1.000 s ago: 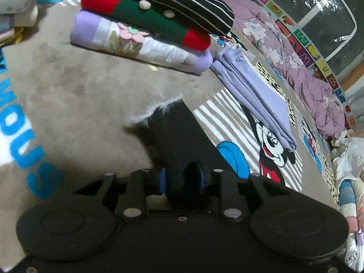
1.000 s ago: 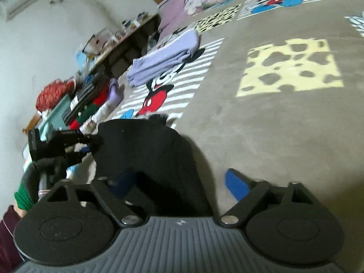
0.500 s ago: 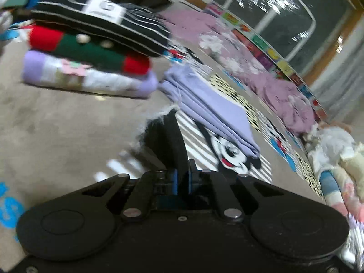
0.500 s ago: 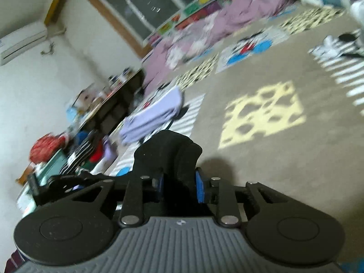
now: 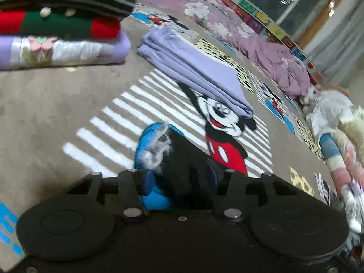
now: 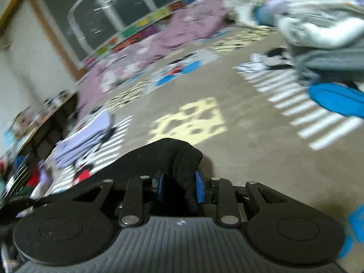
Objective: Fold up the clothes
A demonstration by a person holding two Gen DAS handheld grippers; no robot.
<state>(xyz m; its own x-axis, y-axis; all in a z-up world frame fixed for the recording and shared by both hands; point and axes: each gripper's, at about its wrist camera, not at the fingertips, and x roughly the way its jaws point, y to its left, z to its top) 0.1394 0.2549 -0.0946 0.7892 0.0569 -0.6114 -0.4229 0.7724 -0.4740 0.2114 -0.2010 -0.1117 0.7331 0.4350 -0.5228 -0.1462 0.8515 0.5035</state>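
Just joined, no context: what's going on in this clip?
A person with two handheld grippers is folding clothes on a cartoon rug. The right gripper is shut on a bunched part of a black garment. The left gripper has the garment's frayed end between its fingers, but the jaws look parted. Nearby on the rug lie a folded lilac piece and a stack of folded clothes.

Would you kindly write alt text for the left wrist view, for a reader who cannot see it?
The left tool has black fabric with a frayed white edge between its blue-padded fingers, above a Mickey Mouse carpet. Beyond lie folded lavender trousers and, far left, a stack of folded clothes; crumpled purple bedding lines the far wall.
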